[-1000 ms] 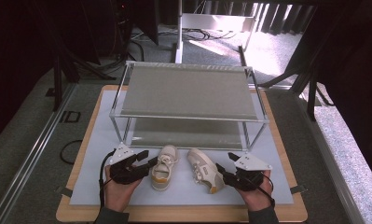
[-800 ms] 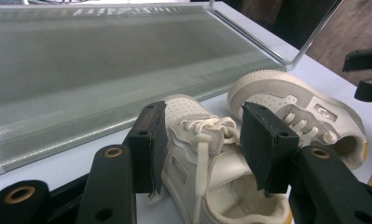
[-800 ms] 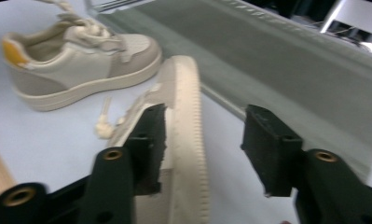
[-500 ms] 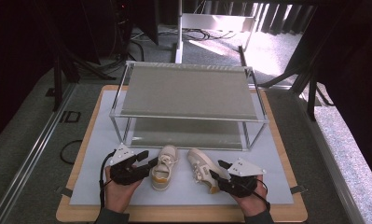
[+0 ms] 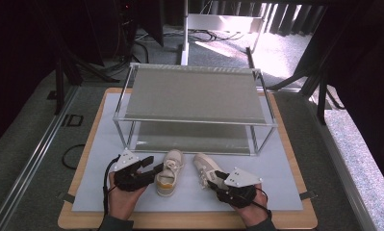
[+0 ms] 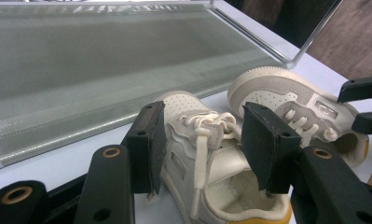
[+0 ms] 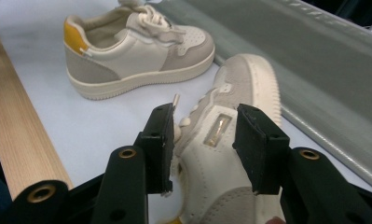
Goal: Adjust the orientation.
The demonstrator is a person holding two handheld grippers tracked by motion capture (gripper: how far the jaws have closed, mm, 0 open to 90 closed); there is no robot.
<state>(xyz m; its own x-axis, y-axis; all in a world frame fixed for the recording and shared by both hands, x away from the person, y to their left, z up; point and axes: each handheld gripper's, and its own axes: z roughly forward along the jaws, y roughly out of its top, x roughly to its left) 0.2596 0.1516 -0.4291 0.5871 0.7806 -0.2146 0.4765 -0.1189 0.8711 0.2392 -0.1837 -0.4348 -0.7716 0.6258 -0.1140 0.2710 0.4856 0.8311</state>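
Two shoes lie side by side on the white mat (image 5: 286,168), in front of the clear shelf (image 5: 194,96). The left gripper (image 5: 153,169) straddles the upright left shoe (image 5: 169,166) near its laces; its pads sit against both sides, gripping it. The right gripper (image 5: 217,185) has just been closing around the right shoe (image 5: 205,167), which lies tipped on its side between its jaws; one pad touches, the other stands just off the upper.
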